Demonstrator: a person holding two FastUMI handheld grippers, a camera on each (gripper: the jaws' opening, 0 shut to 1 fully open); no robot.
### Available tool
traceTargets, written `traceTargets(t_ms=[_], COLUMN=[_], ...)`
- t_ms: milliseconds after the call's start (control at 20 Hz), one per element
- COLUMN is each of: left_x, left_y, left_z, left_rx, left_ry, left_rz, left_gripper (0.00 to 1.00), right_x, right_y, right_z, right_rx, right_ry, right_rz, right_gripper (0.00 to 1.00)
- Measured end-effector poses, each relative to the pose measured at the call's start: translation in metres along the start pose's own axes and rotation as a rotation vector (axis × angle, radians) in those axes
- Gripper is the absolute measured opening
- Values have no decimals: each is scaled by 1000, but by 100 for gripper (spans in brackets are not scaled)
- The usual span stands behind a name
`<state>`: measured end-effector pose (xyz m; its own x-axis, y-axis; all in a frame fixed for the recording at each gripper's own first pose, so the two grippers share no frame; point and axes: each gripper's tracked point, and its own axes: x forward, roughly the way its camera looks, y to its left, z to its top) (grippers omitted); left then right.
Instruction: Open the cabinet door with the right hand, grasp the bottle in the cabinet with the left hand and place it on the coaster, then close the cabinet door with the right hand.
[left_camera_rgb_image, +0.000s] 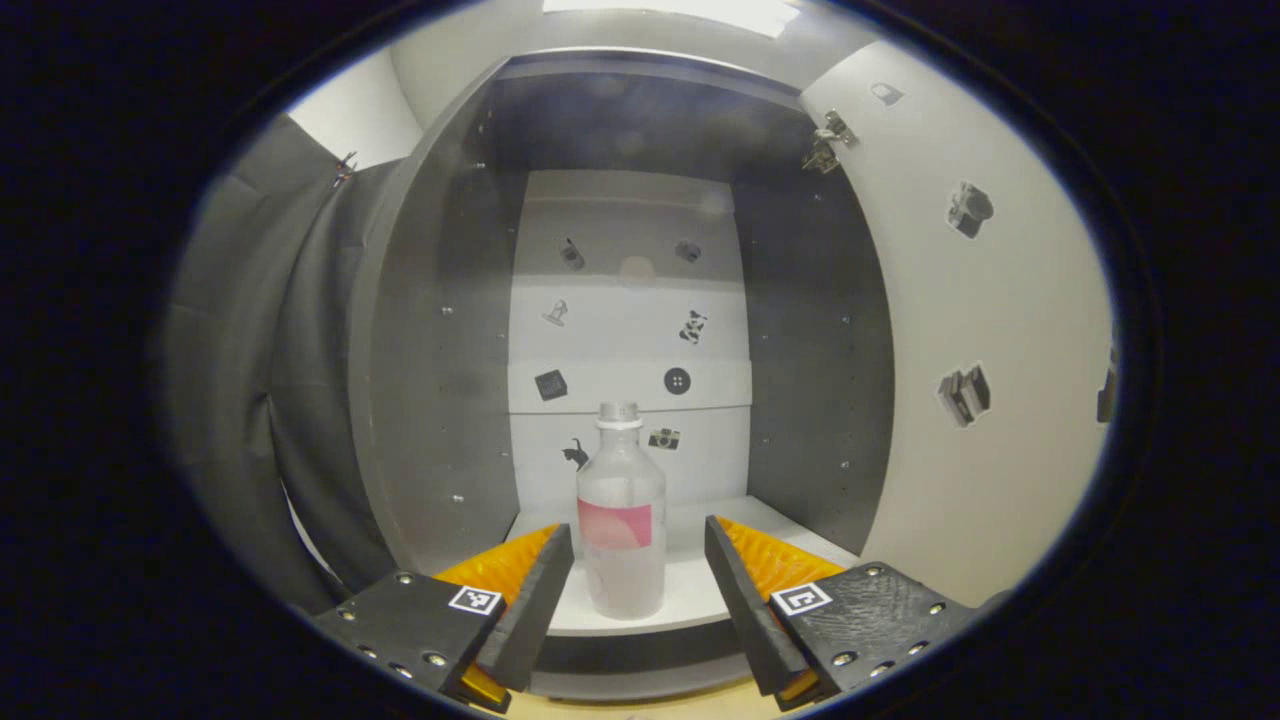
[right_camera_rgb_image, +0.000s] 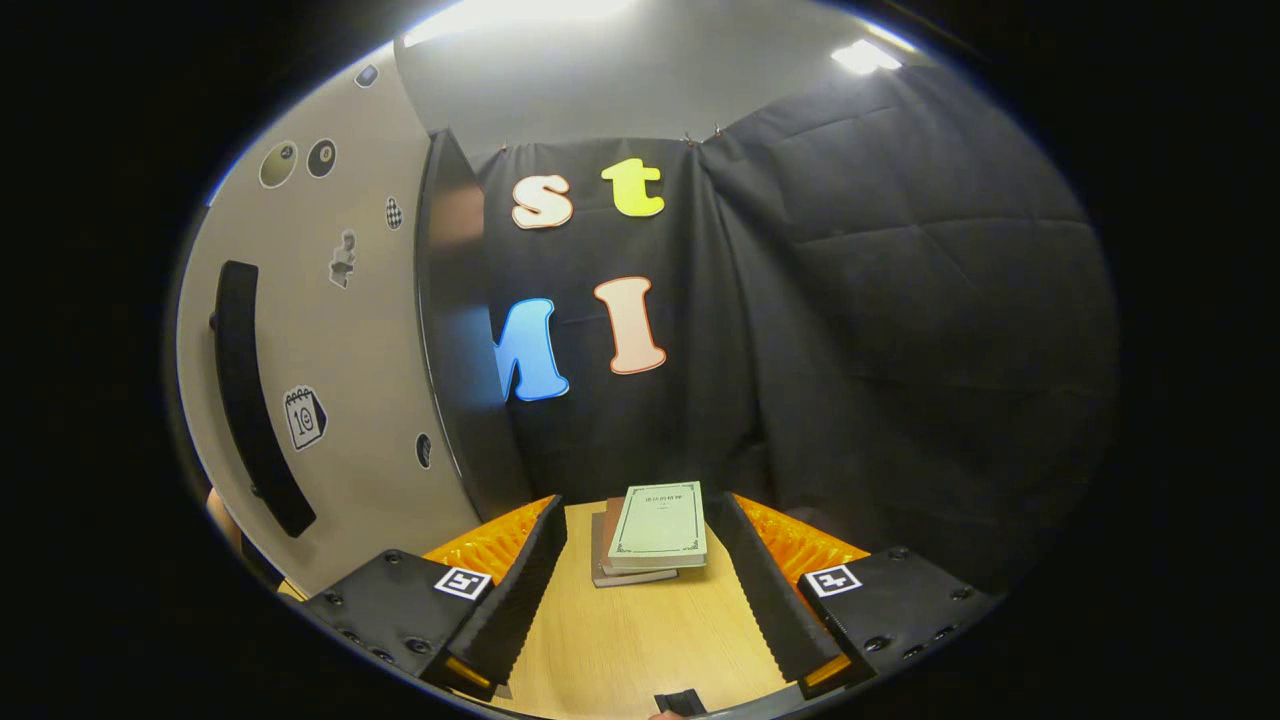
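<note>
In the left gripper view the cabinet stands open, its white door (left_camera_rgb_image: 985, 330) swung out to the right. A clear bottle (left_camera_rgb_image: 621, 510) with a white cap and a pink label stands upright on the white bottom shelf (left_camera_rgb_image: 690, 590). My left gripper (left_camera_rgb_image: 637, 545) is open, its fingers on either side of the bottle and apart from it. In the right gripper view the door's outer face (right_camera_rgb_image: 330, 360) with its long dark handle (right_camera_rgb_image: 250, 400) is at the left. My right gripper (right_camera_rgb_image: 637, 520) is open over the wooden table (right_camera_rgb_image: 640, 640), holding nothing.
A stack of books (right_camera_rgb_image: 650, 535) lies on the table ahead of the right gripper. The cabinet's grey side walls (left_camera_rgb_image: 440, 380) flank the bottle closely. Black cloth hangs behind the table and to the left of the cabinet.
</note>
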<state>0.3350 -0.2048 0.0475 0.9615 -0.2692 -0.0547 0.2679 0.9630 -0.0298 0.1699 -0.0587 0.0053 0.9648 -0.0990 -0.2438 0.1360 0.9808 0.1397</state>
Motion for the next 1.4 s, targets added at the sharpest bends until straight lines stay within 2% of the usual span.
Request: traceTargets(t_ms=[350, 750, 950, 1250, 1300, 1350, 1400], left_x=[44, 69, 62, 19, 10, 0, -11], left_y=[3, 13, 19, 44, 49, 53, 57], left_z=[-18, -22, -21, -11, -10, -9, -9], left_rx=[21, 21, 3, -38, -40, -43, -46], left_ry=[20, 4, 4, -28, -32, -38, -43], left_rz=[-34, -4, 15, 67, 76, 87, 96], left_gripper=[81, 80, 72, 72, 72, 72, 72], right_x=[4, 5, 11, 20, 22, 23, 23], right_y=[4, 4, 7, 10, 11, 12, 15], right_z=[-14, -14, -14, -13, -13, -13, -14], right_rx=[12, 1, -10, -24, -24, -25, -24], right_ry=[22, 27, 36, 43, 44, 45, 47], right_rz=[-68, -95, -77, -7, 9, 26, 44], right_gripper=[98, 98, 98, 98, 93, 98, 98])
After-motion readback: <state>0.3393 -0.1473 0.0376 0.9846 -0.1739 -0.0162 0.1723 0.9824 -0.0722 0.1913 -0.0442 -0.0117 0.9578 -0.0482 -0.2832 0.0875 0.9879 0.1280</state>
